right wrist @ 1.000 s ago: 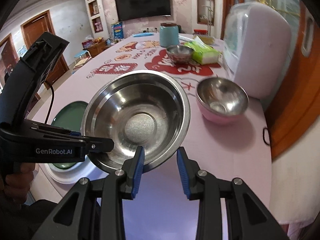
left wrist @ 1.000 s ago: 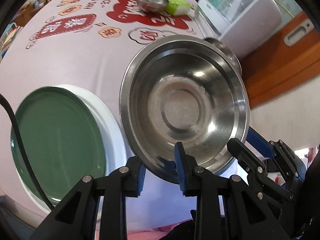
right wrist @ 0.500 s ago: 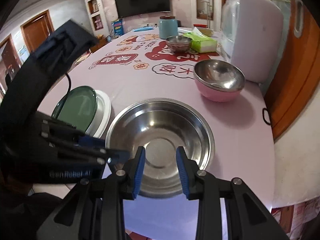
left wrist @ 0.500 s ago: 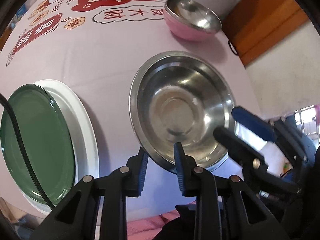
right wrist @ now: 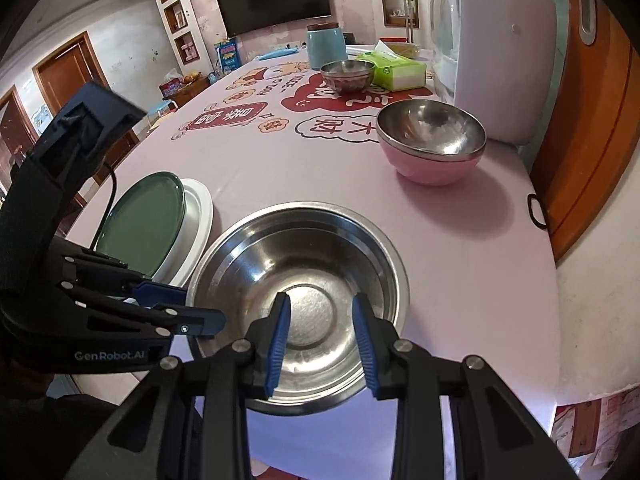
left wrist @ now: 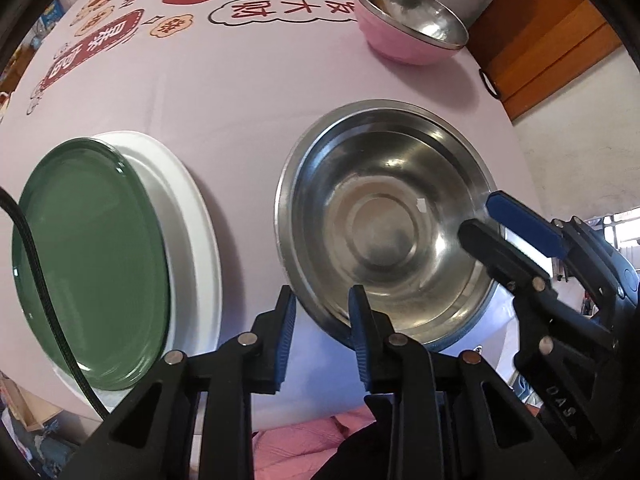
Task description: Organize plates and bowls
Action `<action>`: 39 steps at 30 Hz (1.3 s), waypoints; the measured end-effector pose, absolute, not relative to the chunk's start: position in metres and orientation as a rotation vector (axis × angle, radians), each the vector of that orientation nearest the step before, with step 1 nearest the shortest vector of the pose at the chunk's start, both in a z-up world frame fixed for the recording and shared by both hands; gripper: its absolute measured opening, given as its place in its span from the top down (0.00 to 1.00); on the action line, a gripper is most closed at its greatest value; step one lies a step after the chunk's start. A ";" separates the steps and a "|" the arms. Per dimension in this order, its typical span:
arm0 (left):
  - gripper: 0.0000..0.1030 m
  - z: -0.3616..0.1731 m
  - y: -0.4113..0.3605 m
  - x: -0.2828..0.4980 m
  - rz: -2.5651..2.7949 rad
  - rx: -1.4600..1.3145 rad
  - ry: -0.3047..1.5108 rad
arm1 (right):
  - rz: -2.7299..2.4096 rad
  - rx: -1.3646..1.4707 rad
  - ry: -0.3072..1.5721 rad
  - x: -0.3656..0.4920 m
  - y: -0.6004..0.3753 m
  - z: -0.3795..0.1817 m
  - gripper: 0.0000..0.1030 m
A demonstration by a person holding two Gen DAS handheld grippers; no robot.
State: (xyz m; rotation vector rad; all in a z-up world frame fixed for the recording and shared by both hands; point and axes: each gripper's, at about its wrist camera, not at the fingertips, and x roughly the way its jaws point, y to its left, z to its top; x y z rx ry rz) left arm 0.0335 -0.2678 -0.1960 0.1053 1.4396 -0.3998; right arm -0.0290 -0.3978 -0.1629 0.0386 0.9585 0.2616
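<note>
- Two grippers meet at one steel bowl, which sits upright on the lilac table near its front edge.
- The left gripper straddles the bowl's near-left rim, with one pad outside the wall and the other inside. Its jaws are easing open, but both pads look to be touching the metal.
- In the right wrist view the left gripper reaches in from the left, its two fingers either side of the rim.
- The right gripper hangs over the bowl's near side with its jaws partly parted. The bowl's floor shows between the pads, the rim runs crosswise under the fingers, and nothing is pinched.
- From the left wrist, the right gripper comes in across the bowl's right rim.
- The bowl is wide and shallow, polished steel with a flat rolled lip. Its flat round base is ringed and dull, and it is empty.
- Just left of it, apart, a green plate lies stacked on a white plate.
- Farther back on the right stands a pink bowl with a steel lining, well apart.
</note>
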 end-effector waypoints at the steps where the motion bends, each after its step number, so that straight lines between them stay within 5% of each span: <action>1: 0.68 -0.196 -0.267 0.034 -0.391 0.109 1.438 | 0.258 0.043 0.957 -0.028 -0.399 -0.163 0.69; 23: 0.33 -0.153 -0.271 0.066 -0.297 0.173 1.279 | 0.212 0.112 0.981 -0.009 -0.434 -0.158 0.68; 39: 0.26 -0.128 -0.322 0.120 -0.316 0.191 1.164 | 0.142 0.264 0.937 0.047 -0.483 -0.139 0.57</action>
